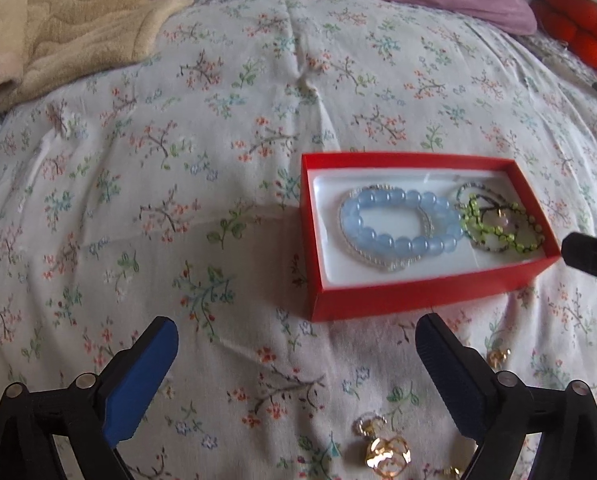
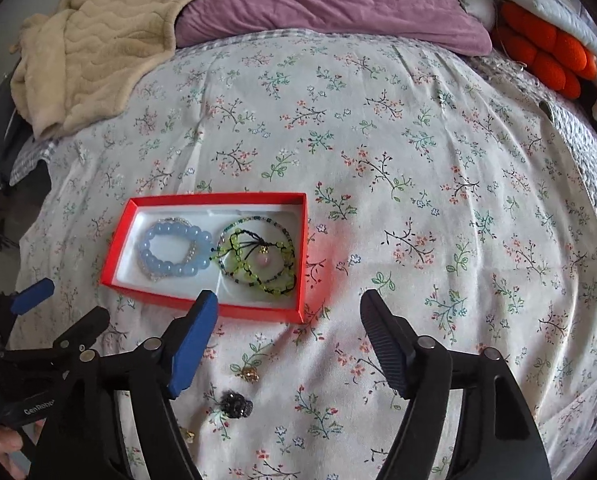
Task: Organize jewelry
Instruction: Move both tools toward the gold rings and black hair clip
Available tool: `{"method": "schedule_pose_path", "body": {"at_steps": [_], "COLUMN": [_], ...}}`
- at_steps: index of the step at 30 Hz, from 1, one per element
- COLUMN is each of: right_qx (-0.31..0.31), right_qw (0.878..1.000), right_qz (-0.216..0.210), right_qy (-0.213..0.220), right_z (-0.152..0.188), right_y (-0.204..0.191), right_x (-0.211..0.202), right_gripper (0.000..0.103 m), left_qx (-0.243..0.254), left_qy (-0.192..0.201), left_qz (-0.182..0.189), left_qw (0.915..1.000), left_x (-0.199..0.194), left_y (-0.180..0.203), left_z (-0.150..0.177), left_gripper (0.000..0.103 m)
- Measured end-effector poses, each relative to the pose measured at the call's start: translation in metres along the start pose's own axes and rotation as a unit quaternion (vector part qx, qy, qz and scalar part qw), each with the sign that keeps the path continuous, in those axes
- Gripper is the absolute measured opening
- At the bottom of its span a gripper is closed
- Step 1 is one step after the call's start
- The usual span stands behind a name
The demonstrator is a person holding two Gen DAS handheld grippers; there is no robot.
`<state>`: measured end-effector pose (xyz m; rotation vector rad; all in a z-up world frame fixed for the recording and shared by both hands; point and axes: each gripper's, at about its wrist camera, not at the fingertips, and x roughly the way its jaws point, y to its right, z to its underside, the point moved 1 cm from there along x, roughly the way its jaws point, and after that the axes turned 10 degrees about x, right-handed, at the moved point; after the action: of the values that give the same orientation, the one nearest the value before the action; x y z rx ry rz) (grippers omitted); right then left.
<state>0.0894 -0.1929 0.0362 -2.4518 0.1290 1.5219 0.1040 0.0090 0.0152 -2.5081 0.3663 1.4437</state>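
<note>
A red box [image 1: 418, 300] [image 2: 202, 306] with a white lining lies on the floral bedsheet. In it are a blue bead bracelet [image 1: 402, 226] [image 2: 174, 250] over a silver bangle, and green bead bracelets [image 1: 502, 224] [image 2: 258, 256]. My left gripper [image 1: 296, 340] is open and empty, just before the box; it also shows in the right wrist view [image 2: 38, 292]. My right gripper [image 2: 290, 312] is open and empty at the box's near right corner. Small gold pieces [image 1: 388, 450] [image 2: 248, 374] and a dark beaded piece [image 2: 236, 402] lie loose on the sheet near the grippers.
A beige blanket [image 2: 98, 40] lies at the far left, a purple pillow [image 2: 330, 0] at the back, an orange cushion [image 2: 546, 56] at the far right. The floral sheet [image 2: 418, 200] stretches right of the box.
</note>
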Motion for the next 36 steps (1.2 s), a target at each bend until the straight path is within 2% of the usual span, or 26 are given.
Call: {"method": "schedule_pose_path", "body": {"at_steps": [6, 15, 20, 28, 32, 36], "right_qx": [-0.039, -0.041, -0.045, -0.097, -0.114, -0.109], "right_qw": [0.999, 0.998, 0.996, 0.99, 0.991, 0.993], "right_qz": [0.022, 0.03, 0.035, 0.043, 0.048, 0.032], "right_qy": [-0.02, -0.048, -0.063, -0.087, -0.043, -0.014], "right_z": [0.028, 0.055, 0.075, 0.119, 0.132, 0.142], "right_y": [-0.001, 0.013, 0.02, 0.024, 0.029, 0.037], "right_x": [0.003, 0.008, 0.014, 0.04, 0.041, 0.041], "right_gripper": [0.09, 0.091, 0.092, 0.092, 0.103, 0.103], "left_qx": [-0.004, 0.025, 0.049, 0.077, 0.102, 0.126], "left_qy": [-0.02, -0.03, -0.024, 0.018, 0.031, 0.054], "left_qz": [0.014, 0.01, 0.007, 0.028, 0.036, 0.016], "left_qw": [0.9997, 0.9992, 0.9985, 0.9965, 0.9936, 0.9904], "left_x": [-0.002, -0.006, -0.006, 0.0, 0.011, 0.02], "left_y": [-0.001, 0.001, 0.006, 0.017, 0.028, 0.036], "left_z": [0.021, 0.053, 0.07, 0.097, 0.107, 0.116], "left_gripper": [0.099, 0.099, 0.099, 0.099, 0.099, 0.102]}}
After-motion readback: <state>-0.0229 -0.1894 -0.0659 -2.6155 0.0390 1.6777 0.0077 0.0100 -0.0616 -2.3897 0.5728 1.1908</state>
